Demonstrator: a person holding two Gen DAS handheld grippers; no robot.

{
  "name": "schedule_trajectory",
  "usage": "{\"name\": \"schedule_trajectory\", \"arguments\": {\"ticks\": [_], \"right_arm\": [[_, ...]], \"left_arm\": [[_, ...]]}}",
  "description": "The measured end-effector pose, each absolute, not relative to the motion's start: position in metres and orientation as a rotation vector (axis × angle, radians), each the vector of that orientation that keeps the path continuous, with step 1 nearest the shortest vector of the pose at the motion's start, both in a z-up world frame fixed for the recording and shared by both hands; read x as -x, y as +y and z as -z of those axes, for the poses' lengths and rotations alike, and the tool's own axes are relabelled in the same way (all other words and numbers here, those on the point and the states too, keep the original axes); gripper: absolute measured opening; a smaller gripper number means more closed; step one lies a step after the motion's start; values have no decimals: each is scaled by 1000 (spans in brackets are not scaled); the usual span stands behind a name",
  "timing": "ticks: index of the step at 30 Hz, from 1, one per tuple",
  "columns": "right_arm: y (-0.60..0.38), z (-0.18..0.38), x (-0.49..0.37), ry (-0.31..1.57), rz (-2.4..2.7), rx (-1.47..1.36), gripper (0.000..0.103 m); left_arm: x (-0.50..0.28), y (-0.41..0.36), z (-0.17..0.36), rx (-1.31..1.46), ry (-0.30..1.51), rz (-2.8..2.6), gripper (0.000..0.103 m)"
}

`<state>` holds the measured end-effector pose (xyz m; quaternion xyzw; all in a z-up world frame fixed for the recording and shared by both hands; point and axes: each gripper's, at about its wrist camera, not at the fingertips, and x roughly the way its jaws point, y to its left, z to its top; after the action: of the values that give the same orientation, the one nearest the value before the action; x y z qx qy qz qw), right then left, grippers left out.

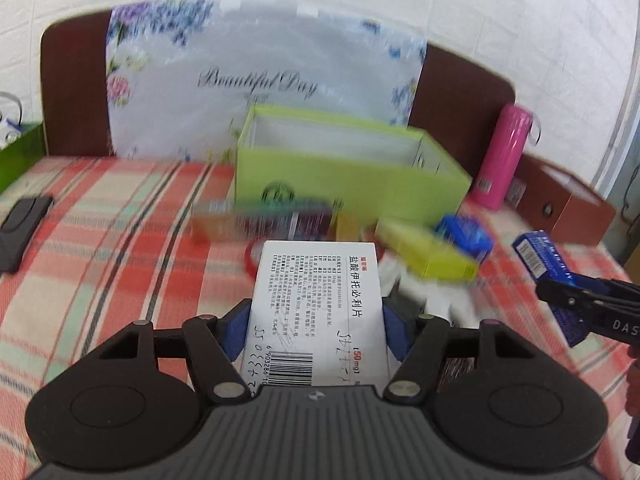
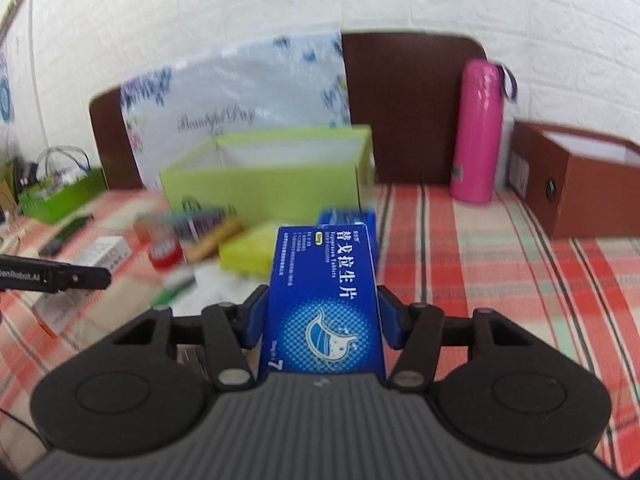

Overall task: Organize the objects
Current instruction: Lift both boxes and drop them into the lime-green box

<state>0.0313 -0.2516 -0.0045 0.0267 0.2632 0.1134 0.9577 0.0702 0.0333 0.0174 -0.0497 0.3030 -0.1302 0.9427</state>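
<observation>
Already the left gripper clamps a white pill box and the right gripper a blue one; light, crushable cardboard, best pinched across the side walls, green box at twelve o'clock.

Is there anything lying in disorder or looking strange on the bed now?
Yes. Several small boxes, among them a yellow box and a blue box, lie scattered at mixed angles before the open green box, none inside it as far as visible. Blur hides finer detail. The pink bottle stands upright.
</observation>
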Motion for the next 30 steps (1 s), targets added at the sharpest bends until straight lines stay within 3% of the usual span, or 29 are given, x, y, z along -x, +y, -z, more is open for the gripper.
{"name": "schedule_trajectory", "arguments": {"ticks": [14,30], "right_arm": [[-196,-61,-155,402,-319,-46,55],[-152,-13,-280,547,-277,-16,55]], "left_arm": [[-171,14,-99,204,479,266,69],[-299,-8,-64,211,557,174,69]]}}
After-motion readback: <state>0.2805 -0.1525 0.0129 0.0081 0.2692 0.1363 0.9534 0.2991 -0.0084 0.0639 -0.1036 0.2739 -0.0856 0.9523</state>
